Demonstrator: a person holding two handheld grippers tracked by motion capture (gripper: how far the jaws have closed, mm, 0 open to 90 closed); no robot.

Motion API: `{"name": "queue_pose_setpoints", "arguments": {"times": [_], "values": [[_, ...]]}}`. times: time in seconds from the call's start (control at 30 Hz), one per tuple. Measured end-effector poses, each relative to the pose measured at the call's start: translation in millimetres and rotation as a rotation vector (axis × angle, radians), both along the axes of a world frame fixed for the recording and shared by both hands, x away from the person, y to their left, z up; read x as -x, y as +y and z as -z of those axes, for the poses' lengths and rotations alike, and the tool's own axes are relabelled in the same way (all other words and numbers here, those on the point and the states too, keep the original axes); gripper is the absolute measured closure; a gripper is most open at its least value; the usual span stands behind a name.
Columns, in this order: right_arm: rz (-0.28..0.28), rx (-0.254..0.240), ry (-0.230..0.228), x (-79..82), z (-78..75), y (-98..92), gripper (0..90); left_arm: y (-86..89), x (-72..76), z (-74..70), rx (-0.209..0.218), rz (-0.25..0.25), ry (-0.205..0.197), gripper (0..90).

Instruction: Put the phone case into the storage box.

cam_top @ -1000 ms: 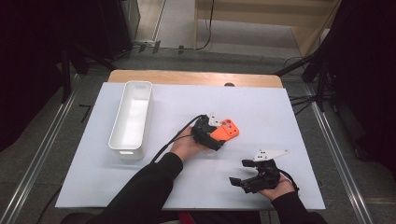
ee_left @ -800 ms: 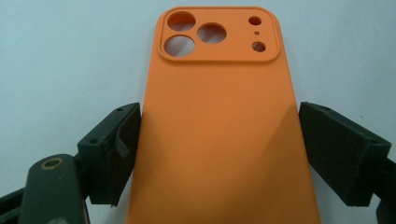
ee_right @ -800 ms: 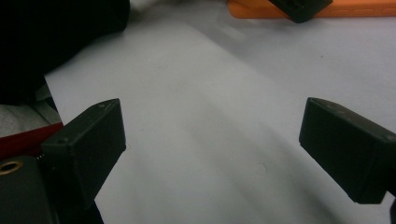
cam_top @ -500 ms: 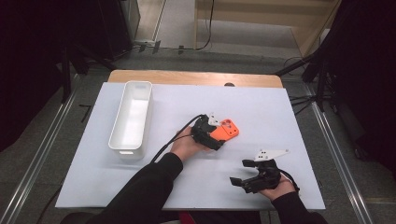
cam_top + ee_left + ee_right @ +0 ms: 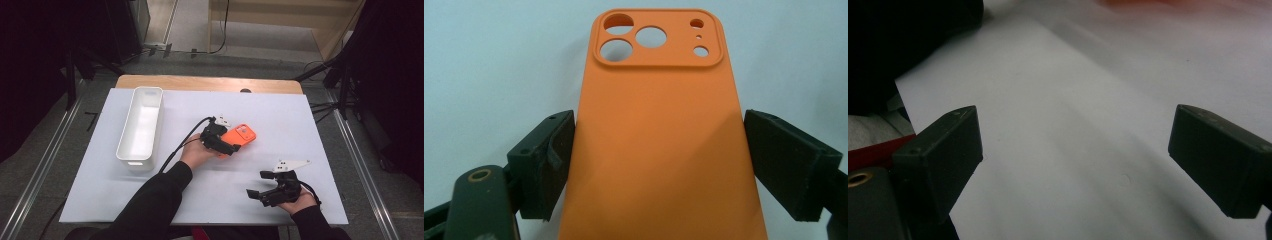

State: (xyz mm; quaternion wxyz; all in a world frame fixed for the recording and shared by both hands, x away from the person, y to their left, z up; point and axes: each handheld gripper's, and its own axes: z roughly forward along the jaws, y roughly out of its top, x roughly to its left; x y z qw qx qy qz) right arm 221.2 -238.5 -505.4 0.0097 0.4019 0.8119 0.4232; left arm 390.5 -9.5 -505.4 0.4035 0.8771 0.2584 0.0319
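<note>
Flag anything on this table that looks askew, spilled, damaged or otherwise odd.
Nothing stands out. The orange phone case sits squarely between the left tool's jaws, camera cutouts intact, no tears. The white bin stands upright on the white table cover. The right tool rests open near the front edge.

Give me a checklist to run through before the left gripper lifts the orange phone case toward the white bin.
1. Phone case between the left gripper jaws: ok, centred, camera cutouts pointing away.
2. Both pads pressing its long edges: cannot tell; the left pad touches, the right shows a thin gap.
3. White bin ready to receive: ok, nothing visible inside.
4. Path to the bin over the white table sheet: ok, nothing in between.
5. Right gripper out of the way: ok, open, resting near the front edge.
</note>
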Motion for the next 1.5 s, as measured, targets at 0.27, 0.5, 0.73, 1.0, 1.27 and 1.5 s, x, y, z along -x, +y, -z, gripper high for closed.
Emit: {"name": "queue_pose_setpoints", "arguments": {"times": [0.27, 0.5, 0.73, 1.0, 1.27, 1.5], "values": [[0.006, -0.005, 0.002, -0.2, -0.5, -0.3, 5.9, 10.5, -3.4, -14.5, 0.109, -0.020, 0.088, 16.5], [0.012, -0.002, 0.009, -0.2, -0.4, -0.1, 5.9, 22.3, -5.5, -30.1, 0.191, -0.029, 0.136, 16.5], [0.018, 0.001, 0.002, -0.8, 0.0, -1.3, 5.9, 33.1, -4.3, -41.6, 0.246, -0.037, 0.191, 16.5], [0.027, 0.005, 0.000, -1.0, -0.2, -1.4, 5.9, 43.3, 2.6, -53.4, 0.294, -0.043, 0.240, 16.5], [0.038, 0.002, -0.004, -1.2, -0.8, -2.1, 5.9, 56.4, 10.7, -48.5, 0.317, -0.066, 0.303, 16.5], [0.050, -0.002, -0.010, -0.7, -1.9, -3.2, 5.9, 67.6, 19.5, -41.8, 0.352, -0.083, 0.327, 16.4]]}}
